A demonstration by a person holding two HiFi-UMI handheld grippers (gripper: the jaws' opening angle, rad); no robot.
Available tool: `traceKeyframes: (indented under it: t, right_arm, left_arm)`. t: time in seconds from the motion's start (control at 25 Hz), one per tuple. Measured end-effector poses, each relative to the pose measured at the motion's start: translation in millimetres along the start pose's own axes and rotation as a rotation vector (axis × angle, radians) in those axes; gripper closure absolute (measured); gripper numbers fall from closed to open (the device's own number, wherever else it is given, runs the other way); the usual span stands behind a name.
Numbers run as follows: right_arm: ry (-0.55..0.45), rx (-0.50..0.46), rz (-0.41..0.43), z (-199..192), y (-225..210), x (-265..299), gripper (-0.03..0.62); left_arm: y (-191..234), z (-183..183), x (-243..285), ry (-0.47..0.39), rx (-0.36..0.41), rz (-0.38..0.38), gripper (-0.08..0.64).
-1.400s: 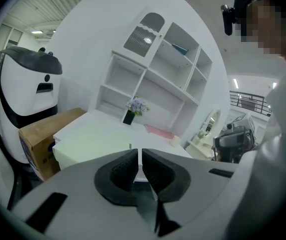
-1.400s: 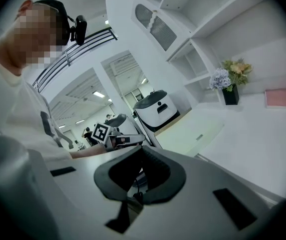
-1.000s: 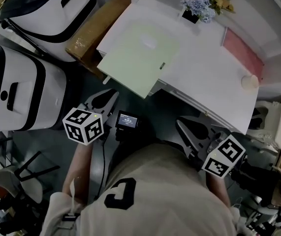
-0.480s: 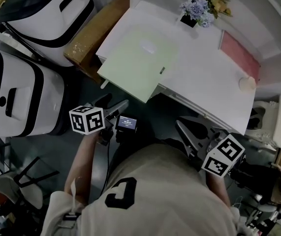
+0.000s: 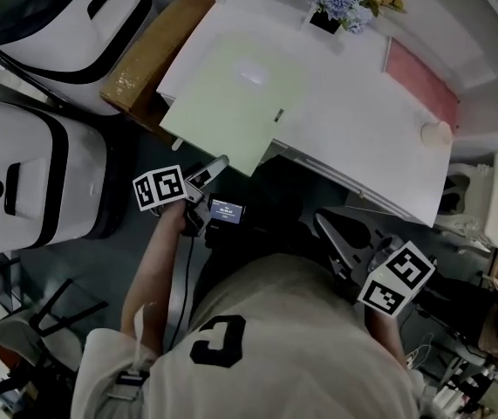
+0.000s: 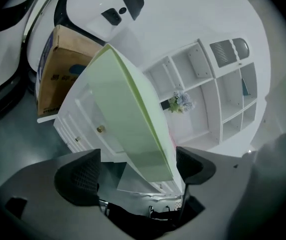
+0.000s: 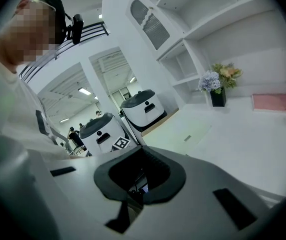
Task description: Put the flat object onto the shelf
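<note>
Green board (image 5: 231, 94) lies flat on table (image 5: 362, 138), near corner overhanging table edge. Left gripper (image 5: 211, 171) at that edge, jaws just opened wide, board corner between pads, not pressed. Right gripper (image 5: 329, 232) off table, jaws together, empty.

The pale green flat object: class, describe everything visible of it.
The pale green flat object is a thin rectangular board with a dark mark near one edge. It lies flat on the white table, one corner overhanging the edge between the jaws of the left gripper, which have just been opening and don't press it.
</note>
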State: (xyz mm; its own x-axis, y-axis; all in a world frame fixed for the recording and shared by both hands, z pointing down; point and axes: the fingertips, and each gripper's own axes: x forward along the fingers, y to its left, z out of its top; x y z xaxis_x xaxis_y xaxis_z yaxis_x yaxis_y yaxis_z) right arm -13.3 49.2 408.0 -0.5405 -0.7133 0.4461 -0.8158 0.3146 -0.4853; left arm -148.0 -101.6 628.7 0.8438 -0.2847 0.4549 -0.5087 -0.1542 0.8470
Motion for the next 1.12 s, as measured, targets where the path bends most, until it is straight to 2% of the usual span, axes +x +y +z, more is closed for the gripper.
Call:
traceKeyframes:
  t: [0.12,0.28,0.44,0.68,1.0,1.12]
  right_arm:
    - [-0.013,0.024,0.003,0.7,-9.8,-2.8,0.572]
    - [-0.012,0.009,0.029,9.6,-19.0,-2.3,0.572]
    - [0.010,0.010,0.056,15.3,-29.1,-2.6,0.572]
    - [0.006,0.059,0.053,21.1,-49.4,-8.6,0.572]
    - [0.005,0.069,0.036,19.8,-54.8,-9.1,0.572]
    - [0.001,0.068,0.035,22.0,-55.8,-6.2,0.572]
  left_arm:
    - [0.7,2.2,10.9,-0.012,-0.031,0.002,0.098]
    - [-2.5,7.5,21.3,-0.038,-0.087,-0.005,0.098]
    - [-6.3,8.0,31.3,-0.037,-0.120,-0.012,0.098]
    - [-5.4,8.2,42.8,-0.024,-0.160,-0.025,0.100]
    - [-9.9,8.7,50.3,0.009,-0.209,-0.118,0.104]
    - [-8.9,9.3,50.9,0.009,-0.234,-0.129,0.161]
